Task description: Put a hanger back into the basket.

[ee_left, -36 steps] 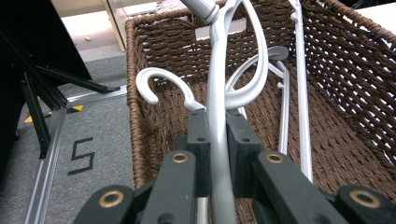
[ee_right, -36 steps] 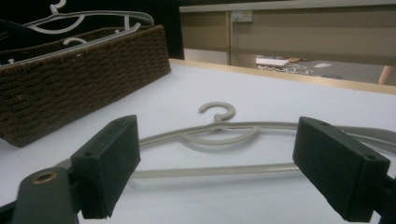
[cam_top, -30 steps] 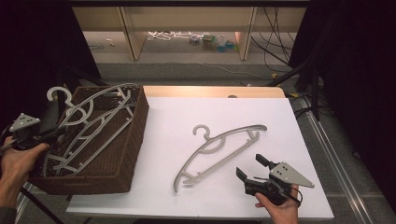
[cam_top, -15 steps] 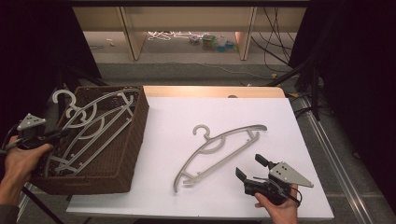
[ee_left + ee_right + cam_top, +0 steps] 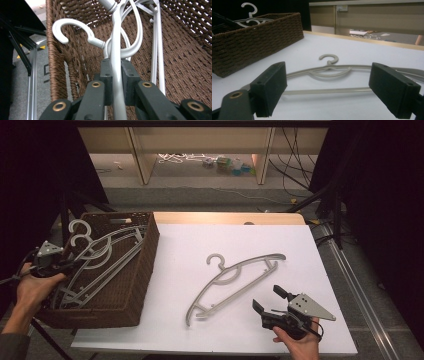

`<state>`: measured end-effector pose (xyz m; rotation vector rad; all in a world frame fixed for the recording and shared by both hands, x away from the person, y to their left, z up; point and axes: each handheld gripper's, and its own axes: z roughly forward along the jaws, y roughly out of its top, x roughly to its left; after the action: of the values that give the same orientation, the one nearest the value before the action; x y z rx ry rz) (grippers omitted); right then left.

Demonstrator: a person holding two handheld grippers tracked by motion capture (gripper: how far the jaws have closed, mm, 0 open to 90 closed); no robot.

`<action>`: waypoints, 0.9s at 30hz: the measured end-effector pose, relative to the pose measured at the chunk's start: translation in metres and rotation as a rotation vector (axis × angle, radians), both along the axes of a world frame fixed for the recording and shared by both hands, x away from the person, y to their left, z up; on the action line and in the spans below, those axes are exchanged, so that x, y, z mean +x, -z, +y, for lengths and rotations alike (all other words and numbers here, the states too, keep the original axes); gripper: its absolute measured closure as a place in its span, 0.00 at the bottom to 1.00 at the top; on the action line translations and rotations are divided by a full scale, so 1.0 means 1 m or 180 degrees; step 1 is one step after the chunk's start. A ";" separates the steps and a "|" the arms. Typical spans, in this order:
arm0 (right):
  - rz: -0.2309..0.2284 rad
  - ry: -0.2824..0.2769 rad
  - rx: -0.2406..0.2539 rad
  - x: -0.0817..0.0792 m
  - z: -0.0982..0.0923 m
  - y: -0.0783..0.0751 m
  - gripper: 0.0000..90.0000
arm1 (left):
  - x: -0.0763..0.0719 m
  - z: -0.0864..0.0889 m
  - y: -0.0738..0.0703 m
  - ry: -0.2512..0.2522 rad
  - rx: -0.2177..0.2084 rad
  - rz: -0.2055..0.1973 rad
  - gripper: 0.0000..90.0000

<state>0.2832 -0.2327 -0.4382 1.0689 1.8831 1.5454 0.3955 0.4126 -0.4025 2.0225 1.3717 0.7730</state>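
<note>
Woven brown wicker forms the rectangular basket point(image 5: 125, 285) at the left of the white-topped bench point(image 5: 200, 330) in the high view, with several pale grey plastic hangers point(image 5: 100, 257) piled in it, their hooks rising past its far-left corner. The left gripper point(image 5: 64, 266) sits at the basket's left rim, held by a hand point(image 5: 32, 287), its tips among those hangers. Just ahead and to the left of the right gripper point(image 5: 267, 301), a single grey plastic coat hanger point(image 5: 232, 277) lies flat on the bench, hook pointing away. That gripper, carrying a grey three-cornered plate point(image 5: 310, 307), is spread wide and apart from the hanger.

From the left gripper view, the left gripper point(image 5: 116, 75) is pinching a pale grey hanger bar point(image 5: 117, 50) that runs straight up between its black jaws; a white hook point(image 5: 72, 28) curls just above and to the left, against the wicker wall point(image 5: 185, 57).

From the right gripper view, the right gripper point(image 5: 328, 91) stands spread, nothing between its jaws. The lone hanger point(image 5: 329, 71) lies just beyond them on the bench point(image 5: 317, 45), and the basket point(image 5: 254, 40) sits farther off to the left.
</note>
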 end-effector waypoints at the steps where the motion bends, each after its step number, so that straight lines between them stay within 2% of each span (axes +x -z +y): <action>1: 0.0019 0.0016 -0.0025 0.000 0.000 0.000 0.18 | 0.002 0.001 0.003 -0.0017 -0.0047 0.0068 0.90; 6: -0.0002 -0.0018 -0.0007 0.000 0.001 0.000 0.18 | 0.006 -0.001 0.015 -0.0041 0.0069 0.0199 0.90; 12: 0.0026 -0.0010 -0.0022 0.000 0.000 0.000 0.18 | 0.008 -0.001 0.025 -0.0072 0.0082 0.0285 0.89; 13: -0.0003 0.0001 -0.0012 0.000 0.000 0.000 0.18 | 0.009 -0.001 0.028 -0.0031 0.0091 0.0365 0.88; 15: -0.0014 0.0016 -0.0022 0.001 0.001 0.000 0.18 | 0.010 -0.002 0.029 -0.0041 0.0126 0.0390 0.87; 17: -0.0001 -0.0013 -0.0012 0.000 0.001 0.000 0.18 | 0.010 -0.001 0.027 -0.0086 0.0043 0.0327 0.83; 18: -0.0001 -0.0013 -0.0012 0.000 0.001 0.000 0.18 | 0.010 -0.001 0.027 -0.0086 0.0043 0.0327 0.78; 19: -0.0002 0.0003 -0.0014 0.000 0.000 0.000 0.18 | 0.008 0.000 0.022 -0.0160 -0.0016 0.0217 0.70; 22: -0.0009 0.0036 -0.0020 0.000 0.000 0.000 0.18 | 0.007 -0.001 0.016 -0.0241 -0.0095 0.0170 0.56; 23: -0.0008 0.0014 0.0013 0.001 0.000 0.000 0.18 | 0.006 -0.004 0.008 -0.0297 -0.0238 0.0060 0.51; 24: -0.0008 0.0014 0.0013 0.001 0.000 0.000 0.18 | 0.006 -0.004 0.008 -0.0297 -0.0238 0.0060 0.50; 26: -0.0010 0.0029 0.0022 0.001 -0.001 0.000 0.18 | 0.003 -0.015 0.001 -0.0276 -0.0450 -0.0123 0.46; 27: -0.0027 0.0032 0.0050 0.001 0.000 0.000 0.18 | 0.002 -0.017 -0.001 -0.0262 -0.0444 -0.0151 0.44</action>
<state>0.2845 -0.2329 -0.4382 1.0752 1.8601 1.5594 0.3977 0.3956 -0.4014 1.8395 1.4481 0.7348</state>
